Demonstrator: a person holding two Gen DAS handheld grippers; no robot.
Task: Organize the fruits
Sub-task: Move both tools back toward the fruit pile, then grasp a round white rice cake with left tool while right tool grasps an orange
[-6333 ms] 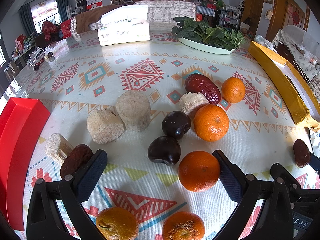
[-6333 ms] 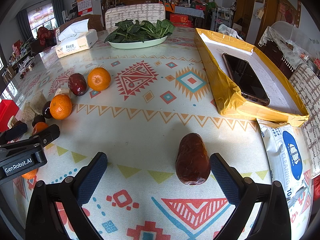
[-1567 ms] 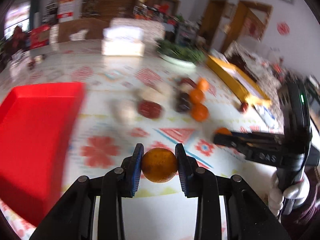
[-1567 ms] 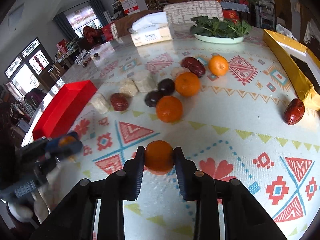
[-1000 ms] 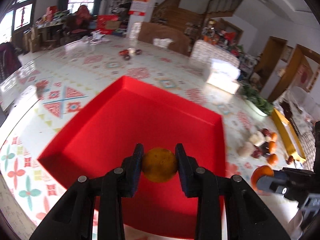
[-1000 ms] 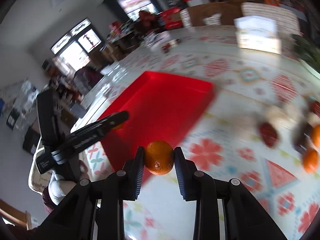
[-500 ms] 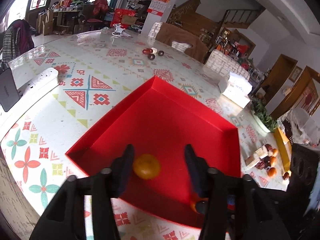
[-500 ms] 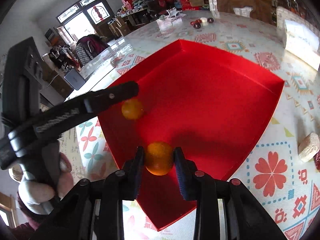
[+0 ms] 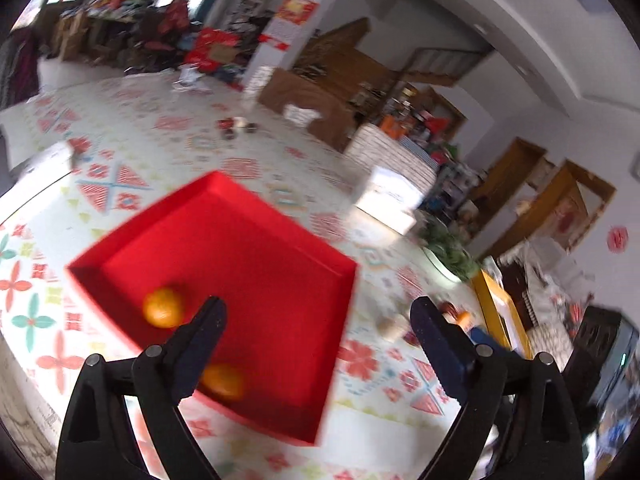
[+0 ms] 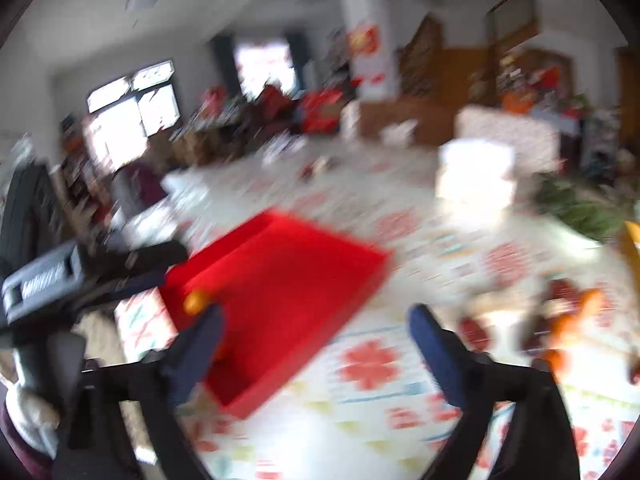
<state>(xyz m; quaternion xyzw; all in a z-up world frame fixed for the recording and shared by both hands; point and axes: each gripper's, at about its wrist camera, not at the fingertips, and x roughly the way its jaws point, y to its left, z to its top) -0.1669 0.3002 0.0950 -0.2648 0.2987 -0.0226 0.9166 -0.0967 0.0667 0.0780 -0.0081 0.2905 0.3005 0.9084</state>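
Your left gripper [image 9: 316, 320] hangs above the red tray [image 9: 280, 248] with its jaws spread wide and nothing between them; your right gripper [image 10: 314, 326] is likewise agape and empty, its view heavily smeared. The tray lies near the table's [image 9: 168, 140] near left corner, one corner pointing away from you and a raised rim on all four sides; patterned cloth shows bare beyond its far and right rims. Two oranges lie inside: one orange [image 9: 163, 307] near the left rim, just beside your left finger [image 9: 200, 340] in the picture; a second orange [image 9: 223, 381] close to the near rim, partly behind that same finger. Both are round, so no long axis can be told. The remaining fruit cluster [image 9: 448, 316] sits well apart to the right of the tray, too blurred to count; in the right view it appears as orange and dark smears [image 10: 568, 320]. From that view, only one orange [image 10: 195, 302] shows clearly in the tray. One tissue box [image 9: 390, 200] and one plate of greens [image 9: 448, 254] stand farther back; a yellow box [image 9: 500, 312] lies along the right edge.
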